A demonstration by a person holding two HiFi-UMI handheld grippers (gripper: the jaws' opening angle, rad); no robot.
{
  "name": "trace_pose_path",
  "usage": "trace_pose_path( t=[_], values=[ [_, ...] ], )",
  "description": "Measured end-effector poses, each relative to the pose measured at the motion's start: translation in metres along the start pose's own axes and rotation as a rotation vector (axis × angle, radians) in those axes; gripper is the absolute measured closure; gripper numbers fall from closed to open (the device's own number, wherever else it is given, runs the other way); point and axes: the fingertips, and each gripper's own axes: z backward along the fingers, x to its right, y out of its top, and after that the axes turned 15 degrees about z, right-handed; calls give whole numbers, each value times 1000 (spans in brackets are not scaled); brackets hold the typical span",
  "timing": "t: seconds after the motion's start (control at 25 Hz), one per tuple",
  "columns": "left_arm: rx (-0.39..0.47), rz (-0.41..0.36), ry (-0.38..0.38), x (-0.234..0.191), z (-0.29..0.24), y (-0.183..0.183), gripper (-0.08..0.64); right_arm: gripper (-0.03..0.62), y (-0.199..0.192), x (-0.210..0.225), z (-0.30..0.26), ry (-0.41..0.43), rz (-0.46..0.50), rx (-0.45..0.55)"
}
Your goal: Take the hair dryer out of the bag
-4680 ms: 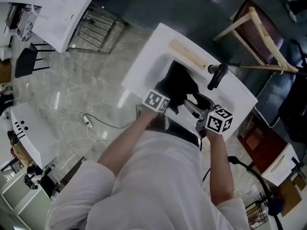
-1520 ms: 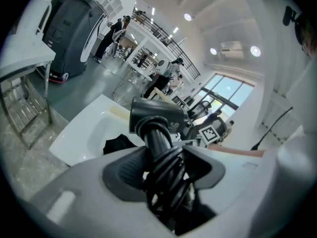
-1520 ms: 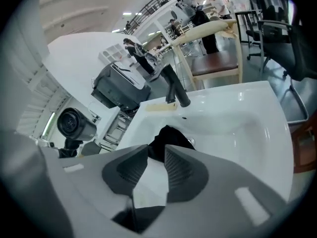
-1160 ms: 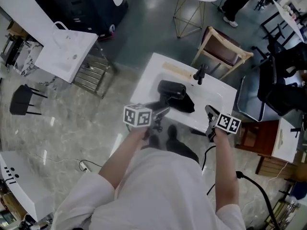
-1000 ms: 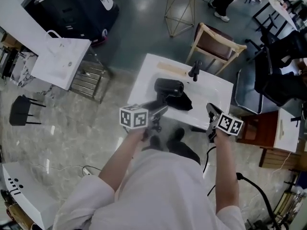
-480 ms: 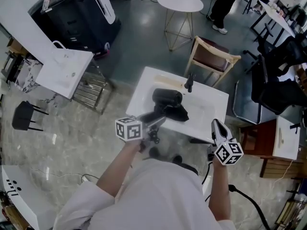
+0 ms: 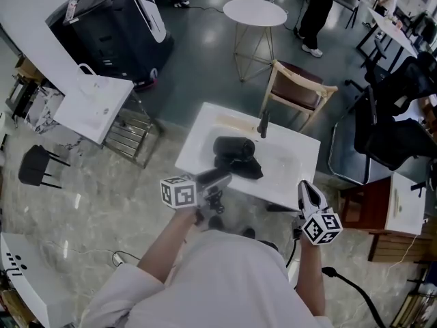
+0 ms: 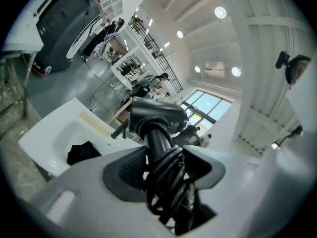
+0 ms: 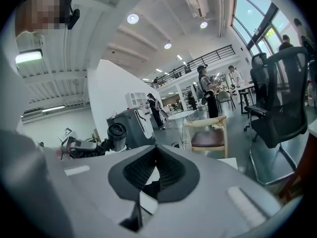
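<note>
My left gripper (image 7: 222, 178) is shut on the handle of the black hair dryer (image 7: 234, 147), which hangs in the air above the white table (image 7: 293, 161). In the left gripper view the handle and its coiled cord (image 8: 166, 182) are pinched between the jaws, with the dryer head (image 8: 157, 115) above them. The black bag (image 7: 248, 169) lies flat on the table below, also visible as a dark heap (image 8: 83, 151). My right gripper (image 7: 308, 191) is shut on nothing, off the table's near right corner. Its own view shows closed pads (image 9: 143, 170) and the dryer (image 9: 117, 132) to its left.
A pale wooden strip (image 7: 235, 122) and a black handled tool (image 7: 263, 123) lie at the table's far edge. A wooden chair (image 7: 297, 91) stands behind it, a black office chair (image 7: 392, 135) to the right, and a round white table (image 7: 254, 11) farther off.
Both grippers have risen and drawn back toward me. The left one carries the dryer higher above the bag. The right gripper has rolled and stays clear of the table.
</note>
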Motion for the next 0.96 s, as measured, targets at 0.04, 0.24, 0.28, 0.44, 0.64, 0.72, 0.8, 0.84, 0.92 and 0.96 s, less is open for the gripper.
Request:
trace_pose_path(
  t=[0.04, 0.24, 0.28, 0.44, 0.64, 0.72, 0.8, 0.84, 0.92, 0.96],
  values=[
    [0, -2, 1, 1, -1, -2, 333, 588, 0, 2, 2, 2, 3, 1],
    [6, -1, -6, 6, -8, -4, 333, 588, 4, 12, 2, 8, 2, 6],
    [7, -1, -7, 7, -9, -4, 333, 588, 4, 13, 1, 10, 1, 8],
    [3, -5, -10, 10, -13, -5, 333, 588, 5, 13, -1, 18, -1, 11],
    [2, 6, -26, 14, -15, -3, 333, 588, 4, 13, -6, 21, -5, 4],
    [0, 8, -28, 15, -16, -2, 333, 588, 3, 13, -8, 24, -7, -2],
    [1, 3, -27, 13, -16, 0, 333, 588, 2, 13, -10, 28, -9, -8],
    [0, 0, -25, 12, -16, 1, 333, 588, 2, 12, -12, 30, -8, -11],
    [-3, -4, -21, 10, -15, 4, 333, 588, 3, 11, -15, 34, -4, -14],
    [-4, -5, -20, 9, -15, 5, 333, 588, 3, 10, -16, 37, -2, -15]
  ],
)
